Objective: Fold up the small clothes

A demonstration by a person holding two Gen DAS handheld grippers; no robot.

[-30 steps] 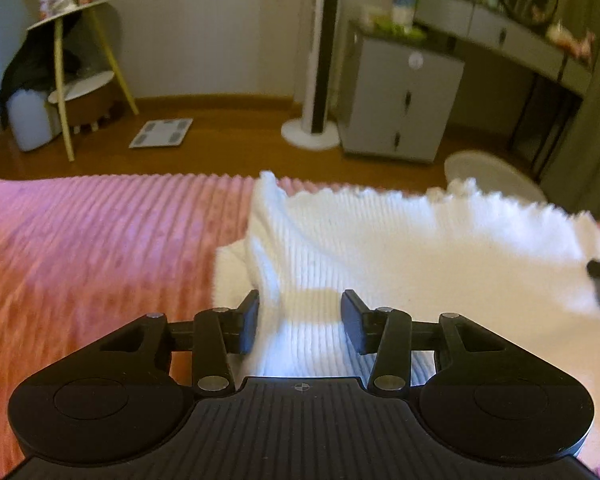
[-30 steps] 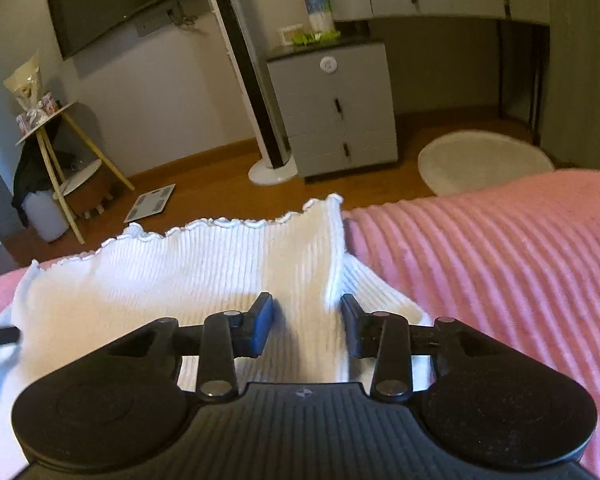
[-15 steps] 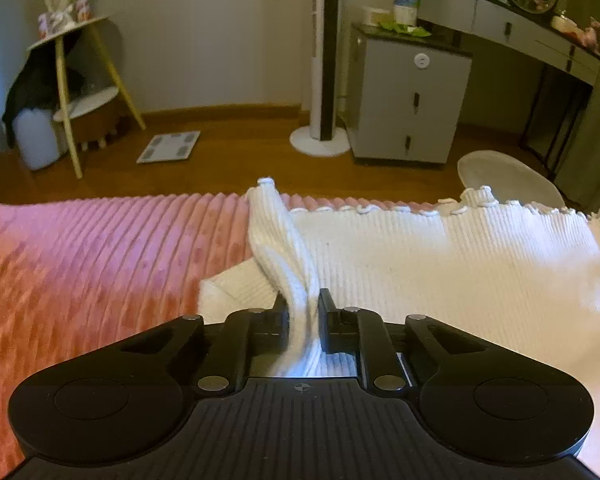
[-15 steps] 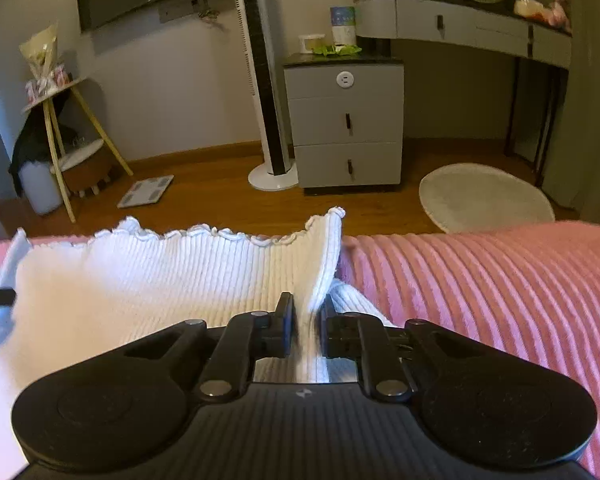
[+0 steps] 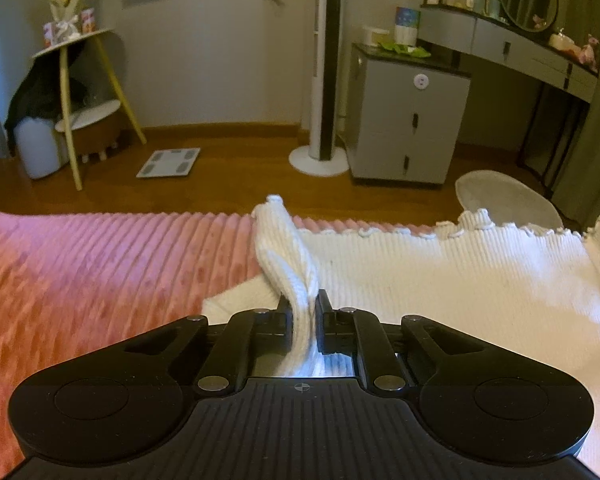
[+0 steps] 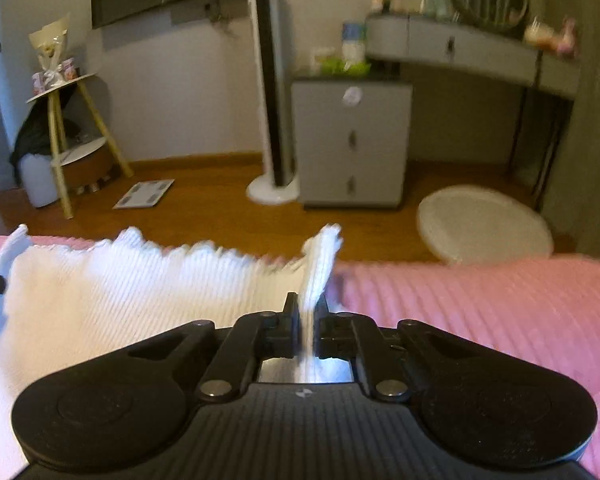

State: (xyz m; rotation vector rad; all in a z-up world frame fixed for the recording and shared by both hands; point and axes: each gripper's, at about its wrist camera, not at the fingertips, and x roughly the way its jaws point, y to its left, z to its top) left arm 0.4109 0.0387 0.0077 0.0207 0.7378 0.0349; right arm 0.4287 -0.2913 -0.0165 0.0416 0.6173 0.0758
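A white ribbed knit garment (image 5: pixel 440 272) with a frilled far hem lies on the pink ribbed bedspread (image 5: pixel 100 272). My left gripper (image 5: pixel 303 304) is shut on the garment's left edge, which stands up in a pinched fold. In the right wrist view the same garment (image 6: pixel 140 296) spreads to the left. My right gripper (image 6: pixel 306 307) is shut on its right edge, also pulled up in a fold. The other gripper's black tip shows at each view's side edge.
The bedspread (image 6: pixel 480 320) ends at a wooden floor. Beyond stand a tower fan (image 5: pixel 324 80), a grey drawer cabinet (image 5: pixel 404 120), a vanity desk, a round white rug (image 5: pixel 504 196), a scale (image 5: pixel 168 163) and a side table.
Both grippers closed from open onto the garment's two side edges and have lifted them slightly. The right wrist view is now blurred by motion.
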